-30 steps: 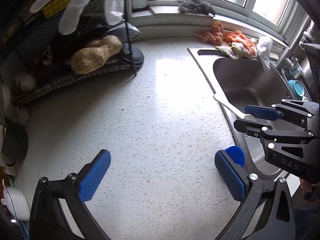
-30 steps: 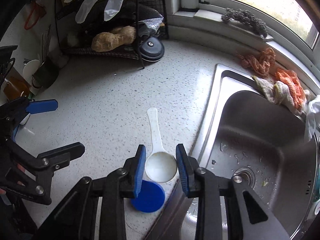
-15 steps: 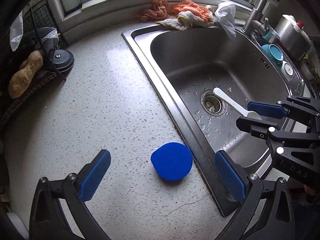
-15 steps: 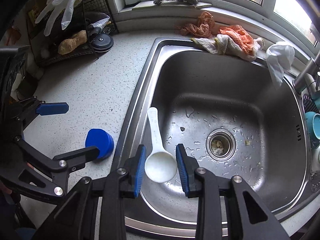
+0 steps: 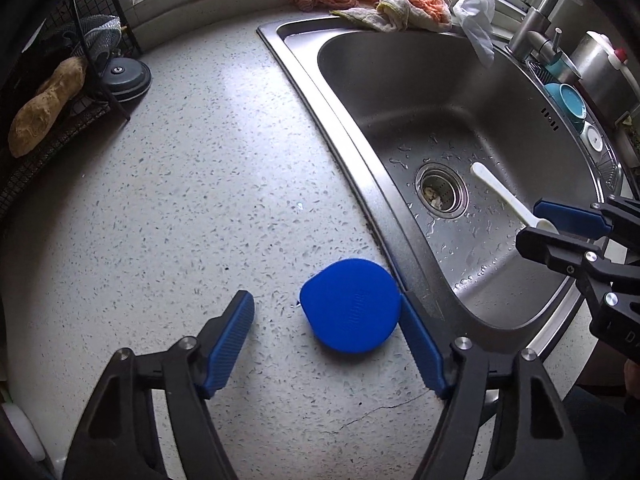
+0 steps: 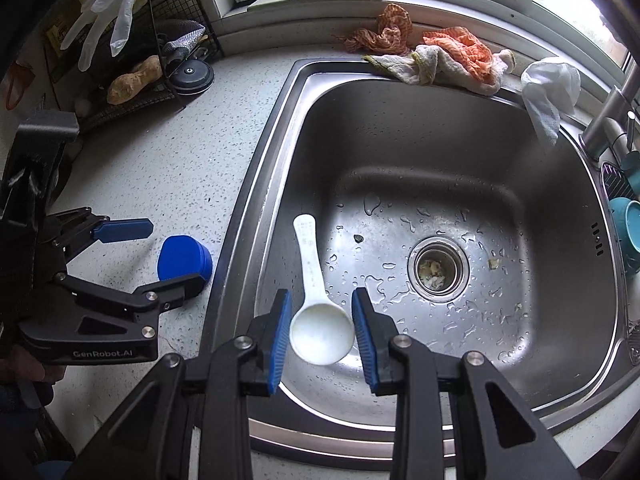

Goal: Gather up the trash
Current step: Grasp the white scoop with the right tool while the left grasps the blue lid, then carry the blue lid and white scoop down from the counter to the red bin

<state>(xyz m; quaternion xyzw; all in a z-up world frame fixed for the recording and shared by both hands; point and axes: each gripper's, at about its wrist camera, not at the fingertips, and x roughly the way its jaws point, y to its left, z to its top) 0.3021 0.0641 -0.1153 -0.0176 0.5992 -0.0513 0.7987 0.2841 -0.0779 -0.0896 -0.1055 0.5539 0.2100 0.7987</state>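
A blue plastic cap (image 5: 350,304) lies on the speckled counter (image 5: 200,200), close to the sink's rim (image 5: 360,184). My left gripper (image 5: 324,320) points down over it with its jaws closing. The right pad touches the cap's edge; the left pad stands clear of it. My right gripper (image 6: 322,332) is shut on the bowl of a white plastic spoon (image 6: 320,336) and holds it above the steel sink (image 6: 440,168), handle pointing away. The left wrist view shows the spoon (image 5: 500,196) over the basin. Food scraps sit in the drain strainer (image 6: 434,270).
Orange and white cloths (image 6: 448,60) lie on the sink's back edge. A faucet (image 6: 608,120) and teal bowls (image 6: 632,236) stand at the right. A wire rack (image 6: 152,60) with a black round lid (image 6: 190,76) beside it fills the counter's far left corner.
The left gripper moved from bare counter to over the blue cap, sank lower, and its jaws narrowed. The right gripper carried the spoon from the counter to over the sink.
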